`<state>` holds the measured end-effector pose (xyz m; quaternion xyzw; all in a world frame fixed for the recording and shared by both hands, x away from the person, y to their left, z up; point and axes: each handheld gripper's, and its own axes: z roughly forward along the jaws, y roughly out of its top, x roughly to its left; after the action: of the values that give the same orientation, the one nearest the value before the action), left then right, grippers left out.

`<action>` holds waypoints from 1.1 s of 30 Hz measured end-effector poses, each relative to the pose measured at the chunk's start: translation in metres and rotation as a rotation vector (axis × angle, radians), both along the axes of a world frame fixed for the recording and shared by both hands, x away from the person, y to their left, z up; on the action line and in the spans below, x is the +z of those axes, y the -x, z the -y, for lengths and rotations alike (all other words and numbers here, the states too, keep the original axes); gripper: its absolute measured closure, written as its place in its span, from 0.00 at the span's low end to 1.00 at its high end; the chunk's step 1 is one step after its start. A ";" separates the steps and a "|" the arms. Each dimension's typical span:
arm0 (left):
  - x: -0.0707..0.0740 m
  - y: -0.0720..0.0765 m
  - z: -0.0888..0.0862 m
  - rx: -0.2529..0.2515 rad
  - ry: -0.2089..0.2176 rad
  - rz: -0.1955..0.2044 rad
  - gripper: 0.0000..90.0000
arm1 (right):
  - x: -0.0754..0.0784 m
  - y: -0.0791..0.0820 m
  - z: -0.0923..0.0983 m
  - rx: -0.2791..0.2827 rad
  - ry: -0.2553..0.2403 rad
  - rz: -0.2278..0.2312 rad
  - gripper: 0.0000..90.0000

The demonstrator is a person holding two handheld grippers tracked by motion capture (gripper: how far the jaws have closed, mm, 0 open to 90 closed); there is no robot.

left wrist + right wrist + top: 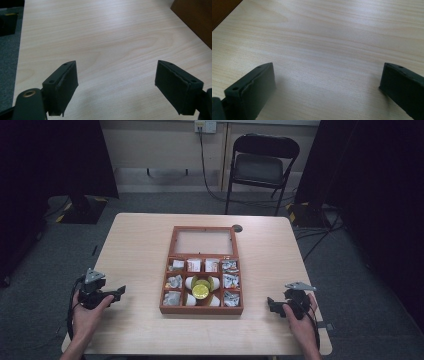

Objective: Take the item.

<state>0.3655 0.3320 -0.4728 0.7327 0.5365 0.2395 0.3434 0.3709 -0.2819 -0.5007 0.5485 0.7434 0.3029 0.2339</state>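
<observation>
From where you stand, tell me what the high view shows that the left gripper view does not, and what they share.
High view alone: the inside of the wooden box with its lid open, a yellow round container among wrapped packets in its compartments, a folding chair beyond the table, and the right hand-held gripper. Left gripper view alone: a close look at the left hand-held gripper, jaws wide apart with nothing between them. Both share the pale wooden table and the box, seen as a brown side at the left gripper view's upper right.
</observation>
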 end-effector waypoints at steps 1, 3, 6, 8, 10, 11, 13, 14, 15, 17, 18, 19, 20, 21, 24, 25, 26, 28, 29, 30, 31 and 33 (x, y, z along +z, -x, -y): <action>0.000 0.000 0.000 0.000 0.000 0.000 0.20 | 0.000 0.000 0.000 0.000 0.000 0.000 0.00; 0.002 -0.001 0.005 -0.036 0.015 -0.006 0.20 | 0.000 0.000 0.000 0.000 0.000 0.000 0.00; 0.003 -0.001 0.009 -0.048 0.012 -0.003 0.21 | 0.000 0.000 0.000 0.000 0.000 0.000 0.00; 0.005 -0.002 0.012 -0.059 0.010 0.000 0.21 | 0.000 0.000 0.000 0.000 0.000 0.000 0.00; 0.007 -0.002 0.014 -0.069 0.030 0.011 0.21 | 0.000 0.000 0.000 0.000 0.000 0.000 0.00; 0.008 -0.002 0.015 -0.067 0.037 0.016 0.21 | 0.000 0.000 0.000 0.000 0.000 0.000 0.00; 0.011 -0.004 0.017 -0.058 0.058 0.020 0.21 | 0.000 0.000 0.000 0.000 0.000 0.000 0.00; 0.014 -0.007 0.019 -0.058 0.072 0.022 0.21 | 0.000 0.000 0.000 0.000 0.001 0.000 0.00; 0.014 -0.008 0.020 -0.055 0.075 0.035 0.21 | 0.000 0.000 0.000 0.000 0.000 0.000 0.00; 0.016 -0.009 0.024 -0.073 0.078 0.031 0.22 | 0.000 0.000 0.000 0.000 0.000 0.000 0.00; 0.017 -0.010 0.026 -0.084 0.070 0.028 0.22 | 0.000 0.000 0.000 0.000 0.001 0.000 0.00; 0.017 -0.010 0.026 -0.084 0.070 0.028 0.22 | 0.000 0.000 0.000 0.000 0.001 0.000 0.00; 0.018 -0.010 0.028 -0.093 0.070 0.030 0.22 | 0.000 0.000 0.000 0.000 0.000 0.000 0.00; 0.019 -0.011 0.030 -0.097 0.068 0.035 0.22 | 0.000 0.000 0.000 0.000 0.000 0.000 0.00; 0.024 -0.011 0.036 -0.114 0.060 0.042 0.28 | 0.000 0.000 0.000 0.000 0.000 0.000 0.00; 0.025 -0.010 0.037 -0.121 0.059 0.050 0.28 | 0.000 0.000 0.000 0.000 0.000 0.000 0.00; 0.025 -0.011 0.039 -0.135 0.071 0.049 0.27 | 0.000 0.000 0.000 0.000 0.000 0.000 0.00; 0.027 -0.011 0.044 -0.155 0.082 0.048 0.27 | 0.000 0.000 0.000 0.000 0.000 0.000 0.00; 0.027 -0.011 0.044 -0.155 0.082 0.048 0.27 | 0.000 0.000 0.000 0.000 0.000 0.000 0.00; 0.028 -0.012 0.048 -0.167 0.086 0.044 0.27 | 0.000 0.000 0.000 0.000 0.000 0.000 0.00; 0.028 -0.012 0.048 -0.167 0.086 0.044 0.27 | 0.000 0.000 0.000 0.000 0.000 0.000 0.00; 0.029 -0.013 0.052 -0.179 0.094 0.046 0.26 | 0.000 0.000 0.000 0.000 0.000 0.000 0.00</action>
<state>0.3784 0.2802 -0.4435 0.7551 0.4717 0.1993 0.4095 0.3710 -0.2819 -0.5007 0.5486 0.7434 0.3029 0.2339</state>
